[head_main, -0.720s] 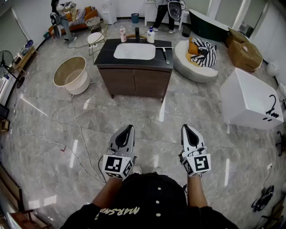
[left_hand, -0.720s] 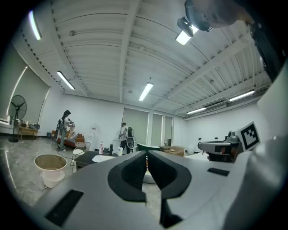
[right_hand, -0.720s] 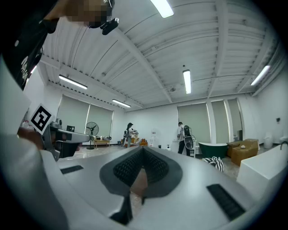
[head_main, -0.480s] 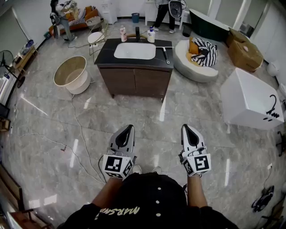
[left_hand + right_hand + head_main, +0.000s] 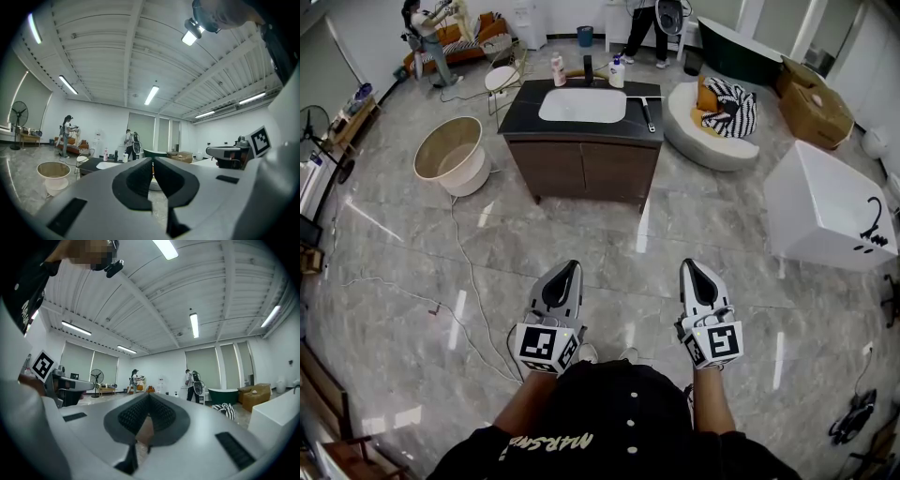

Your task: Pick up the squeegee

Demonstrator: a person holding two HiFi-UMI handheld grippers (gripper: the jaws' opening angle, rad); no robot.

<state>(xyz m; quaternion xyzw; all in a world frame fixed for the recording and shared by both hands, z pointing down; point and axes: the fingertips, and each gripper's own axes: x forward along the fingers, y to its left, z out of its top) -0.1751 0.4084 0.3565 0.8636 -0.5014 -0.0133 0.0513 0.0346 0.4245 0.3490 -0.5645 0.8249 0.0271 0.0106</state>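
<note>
The squeegee, dark with a long handle, lies on the black top of the vanity, right of the white sink. It is far ahead of both grippers. My left gripper and right gripper are held level close to my body, side by side over the marble floor. Both are shut with nothing between their pads. In the left gripper view the left gripper points toward the distant vanity. In the right gripper view the right gripper has its ribbed pads pressed together.
A round beige tub stands left of the vanity, and a cable trails across the floor. A white bathtub is at the right, a round white seat with a striped cushion beside the vanity. Two people stand at the back.
Both grippers stay where they were. The person at the far back left has shifted a little.
</note>
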